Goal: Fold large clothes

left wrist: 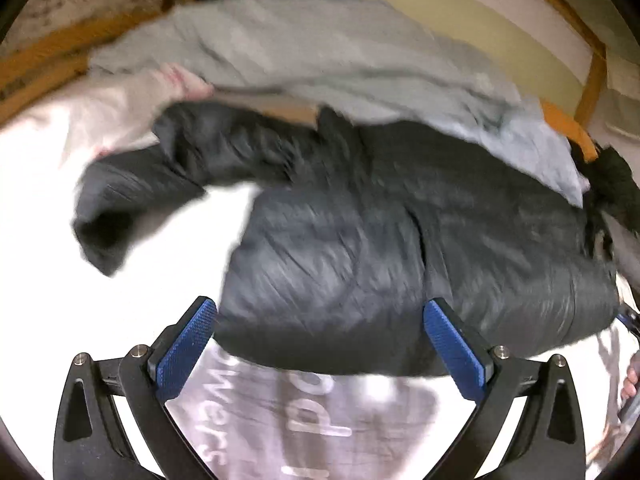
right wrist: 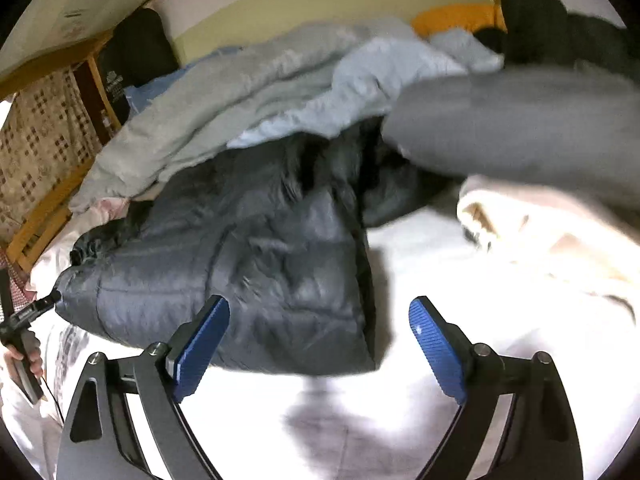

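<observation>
The puffy jacket (left wrist: 360, 240) sprawls on the white bed (left wrist: 120, 280), half under a grey blanket (left wrist: 320, 60). It looks light, soft and slippery, best pinched at hem or sleeve (left wrist: 120, 216). Both the left gripper (left wrist: 320, 344) and the right gripper (right wrist: 320, 344) are spread, holding nothing.

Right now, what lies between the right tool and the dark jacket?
Nothing: in the right wrist view, the right tool hangs open directly over the dark jacket, at its hem edge.

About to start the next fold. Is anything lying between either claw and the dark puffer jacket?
Nothing visible blocks either one. The left claw is open right at the dark puffer jacket hem, and the right claw is open at its corner. The grey blanket only overlaps the jacket's far edge.
</observation>
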`<action>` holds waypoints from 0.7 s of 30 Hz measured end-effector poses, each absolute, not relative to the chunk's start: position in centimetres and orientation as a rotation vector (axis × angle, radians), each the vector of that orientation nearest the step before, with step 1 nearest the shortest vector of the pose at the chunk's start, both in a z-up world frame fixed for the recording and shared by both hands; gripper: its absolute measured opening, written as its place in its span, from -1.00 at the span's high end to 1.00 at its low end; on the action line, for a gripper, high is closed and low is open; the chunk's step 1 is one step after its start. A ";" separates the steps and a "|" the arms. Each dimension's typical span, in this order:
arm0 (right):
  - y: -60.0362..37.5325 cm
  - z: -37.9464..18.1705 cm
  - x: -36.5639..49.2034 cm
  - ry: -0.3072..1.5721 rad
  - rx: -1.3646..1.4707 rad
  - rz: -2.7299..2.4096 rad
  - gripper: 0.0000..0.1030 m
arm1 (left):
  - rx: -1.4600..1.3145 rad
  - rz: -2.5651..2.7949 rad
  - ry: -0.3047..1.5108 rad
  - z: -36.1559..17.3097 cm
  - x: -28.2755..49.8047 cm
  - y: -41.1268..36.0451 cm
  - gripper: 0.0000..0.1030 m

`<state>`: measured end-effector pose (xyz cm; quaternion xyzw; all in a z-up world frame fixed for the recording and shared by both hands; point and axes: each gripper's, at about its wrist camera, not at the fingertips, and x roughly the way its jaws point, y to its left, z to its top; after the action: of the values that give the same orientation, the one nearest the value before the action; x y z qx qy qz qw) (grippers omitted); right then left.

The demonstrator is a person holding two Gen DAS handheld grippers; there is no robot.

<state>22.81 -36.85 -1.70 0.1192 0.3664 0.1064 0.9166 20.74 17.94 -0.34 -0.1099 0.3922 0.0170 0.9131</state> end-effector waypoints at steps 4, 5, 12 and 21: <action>-37.4 -4.4 24.3 0.843 0.338 0.308 -0.80 | -0.277 -0.020 0.853 -2.4 21.4 18.1 -0.99; -37.3 -4.8 24.6 0.850 0.358 0.324 -0.80 | -0.296 -0.022 0.857 -2.8 21.6 18.3 -0.99; -36.3 -5.6 26.3 0.814 0.370 0.362 -0.80 | -0.316 -0.050 0.858 -3.8 22.6 17.6 -0.99; -35.3 -4.3 25.3 0.749 0.400 0.340 0.70 | -0.341 -0.168 0.784 -1.8 20.9 15.6 0.57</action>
<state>25.27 -35.31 -4.31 0.1932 0.3615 0.1641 0.8973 20.89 15.65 -1.85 -0.1654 0.3795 -0.0815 0.9066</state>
